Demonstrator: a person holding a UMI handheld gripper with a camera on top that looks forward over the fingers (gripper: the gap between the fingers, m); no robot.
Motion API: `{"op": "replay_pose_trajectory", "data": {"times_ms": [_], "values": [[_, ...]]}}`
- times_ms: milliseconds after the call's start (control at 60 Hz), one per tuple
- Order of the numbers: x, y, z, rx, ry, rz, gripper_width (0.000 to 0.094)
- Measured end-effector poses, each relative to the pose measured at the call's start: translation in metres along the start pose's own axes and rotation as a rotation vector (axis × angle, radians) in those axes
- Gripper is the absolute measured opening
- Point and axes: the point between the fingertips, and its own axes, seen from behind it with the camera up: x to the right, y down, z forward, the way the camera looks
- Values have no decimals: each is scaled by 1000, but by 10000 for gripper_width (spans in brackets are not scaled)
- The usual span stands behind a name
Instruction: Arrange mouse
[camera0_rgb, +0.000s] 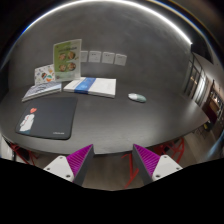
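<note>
While your mouse (137, 97) lies far beyond the fingers on the dark table (120, 125), its long axis runs roughly side to side; which end is its front cannot be told. Well to its left sits the black mouse pad (50, 117). Your gripper (111, 160) hangs open, holding nothing.

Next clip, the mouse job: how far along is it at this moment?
Nothing looks done yet. The mouse sits alone on the table, well right of the dark mouse pad. Nothing is in hand: the tool is open and empty, well short of the mouse. Left: reach the mouse, grasp it and probably place it on the mouse pad.
</note>
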Motion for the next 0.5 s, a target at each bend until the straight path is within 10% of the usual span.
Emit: {"op": "replay_pose_trajectory", "data": {"times_ms": [500], "values": [[133,-57,87,-22,41,39,833]]}}
